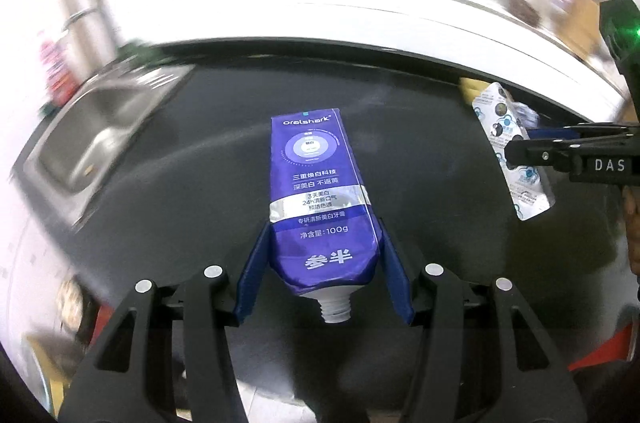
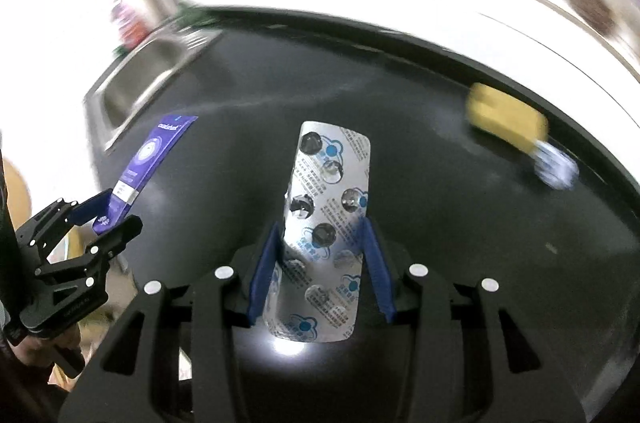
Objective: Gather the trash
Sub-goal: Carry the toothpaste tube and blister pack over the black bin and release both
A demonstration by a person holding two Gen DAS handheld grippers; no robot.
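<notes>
My left gripper (image 1: 325,263) is shut on a purple toothpaste tube (image 1: 318,191), capless, its white neck pointing back at the camera, held above the dark countertop (image 1: 200,223). My right gripper (image 2: 322,263) is shut on a silver blister pack (image 2: 326,223) with several popped pockets, held upright between the blue pads (image 2: 264,271). The right gripper and its blister pack (image 1: 516,159) show at the right in the left wrist view. The left gripper with the tube (image 2: 144,167) shows at the left in the right wrist view.
A steel sink (image 1: 96,139) is set in the counter at the left, also seen in the right wrist view (image 2: 148,83). A yellow sponge (image 2: 506,117) and a small crumpled wrapper (image 2: 556,167) lie at the counter's far right. A white wall runs behind.
</notes>
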